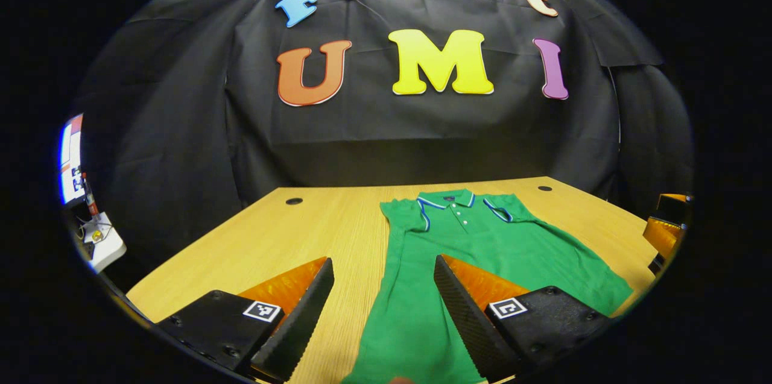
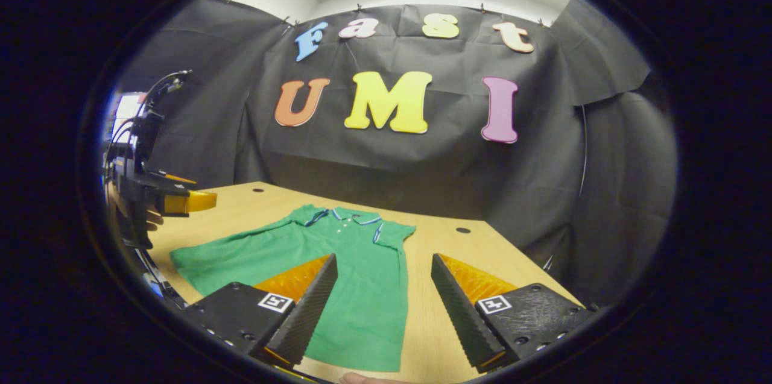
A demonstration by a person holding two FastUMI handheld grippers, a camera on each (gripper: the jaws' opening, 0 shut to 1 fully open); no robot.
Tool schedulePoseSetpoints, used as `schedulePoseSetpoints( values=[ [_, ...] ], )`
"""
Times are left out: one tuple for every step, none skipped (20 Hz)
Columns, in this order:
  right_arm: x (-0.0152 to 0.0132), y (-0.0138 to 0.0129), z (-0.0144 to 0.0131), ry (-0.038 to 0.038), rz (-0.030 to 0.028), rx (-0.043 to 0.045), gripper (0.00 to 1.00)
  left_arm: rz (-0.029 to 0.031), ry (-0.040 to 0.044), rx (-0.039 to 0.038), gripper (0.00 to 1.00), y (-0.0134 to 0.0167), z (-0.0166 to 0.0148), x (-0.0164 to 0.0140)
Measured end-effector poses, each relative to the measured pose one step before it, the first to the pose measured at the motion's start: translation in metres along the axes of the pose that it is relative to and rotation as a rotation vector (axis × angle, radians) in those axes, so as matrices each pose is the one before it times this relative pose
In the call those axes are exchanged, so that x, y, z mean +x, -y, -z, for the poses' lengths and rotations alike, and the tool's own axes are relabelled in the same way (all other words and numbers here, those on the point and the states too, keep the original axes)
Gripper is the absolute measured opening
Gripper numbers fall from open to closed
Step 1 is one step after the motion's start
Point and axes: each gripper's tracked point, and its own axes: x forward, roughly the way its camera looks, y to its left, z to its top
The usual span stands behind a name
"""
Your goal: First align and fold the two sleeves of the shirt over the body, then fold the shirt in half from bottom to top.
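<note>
Shirt (image 1: 482,251) lies flat on tabletop (image 1: 313,221) ahead of both grippers. Left gripper (image 1: 383,311) and right gripper (image 2: 383,305): jaws wide apart, holding nothing. Right gripper view adds the left gripper, raised, beyond the shirt.

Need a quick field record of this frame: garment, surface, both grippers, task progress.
garment: green polo shirt, lying flat, collar toward the booth wall
surface: wooden table
sleeves: spread out to the sides, not folded over the body
left gripper: open, fingers above the shirt's lower part, nothing held
right gripper: open, above the shirt's lower part, nothing held
task progress: no fold made yet
</note>
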Motion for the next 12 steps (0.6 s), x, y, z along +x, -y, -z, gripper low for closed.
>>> schedulePoseSetpoints(
  values=[
    [-0.00740,0.00087,0.01015,-0.00872,0.00588,0.01081,0.95,-0.00126,-0.02668,-0.00331,1.00,-0.00257,0.01675,-0.00754],
    [-0.00564,0.00088,0.01219,-0.01878,0.00616,0.01080,0.95,-0.00258,-0.02074,-0.00761,1.00,-0.00269,0.01757,-0.00513],
    [-0.00288,0.00086,0.01503,-0.02408,0.00739,0.01966,0.95,0.01008,-0.04269,-0.00142,1.00,-0.00033,0.01967,-0.00236],
    [-0.00147,0.00023,0.01687,-0.03741,0.00107,0.02644,0.95,-0.00483,-0.03370,-0.00799,1.00,-0.00289,0.01797,-0.00144],
    [0.00151,-0.00132,0.01408,-0.03609,-0.00500,0.01605,0.95,-0.00335,-0.02977,-0.00537,1.00,-0.00481,0.01475,-0.00160],
    [0.00172,-0.00099,0.01365,-0.04169,-0.00636,0.01017,0.97,0.00238,-0.01823,-0.00539,1.00,-0.00239,0.00962,-0.00085],
    [0.00220,0.00074,0.01010,-0.03142,-0.00378,0.00833,0.95,-0.00436,-0.00480,-0.00654,1.00,-0.00372,0.00547,-0.00151],
    [0.00372,0.00203,0.00684,-0.02620,0.00290,0.00700,0.95,-0.00813,0.00063,-0.01023,1.00,-0.00424,0.00081,0.00013],
    [0.00325,0.00002,0.00518,-0.01539,0.00042,0.00298,0.95,-0.00355,0.00538,-0.00630,1.00,-0.00075,-0.00089,0.00102],
    [0.00324,-0.00030,0.00361,-0.01033,0.00276,-0.00366,0.94,0.00602,-0.00598,-0.00227,1.00,0.00172,0.00111,0.00140],
    [0.00207,0.00202,0.00419,-0.00839,0.00972,-0.00925,0.96,-0.00038,0.00351,0.00267,1.00,0.00084,0.00047,0.00028],
    [0.00211,0.00320,0.00315,-0.00691,0.01529,-0.00793,0.95,-0.00177,0.00906,0.00400,1.00,0.00028,-0.00121,0.00067]
  ],
)
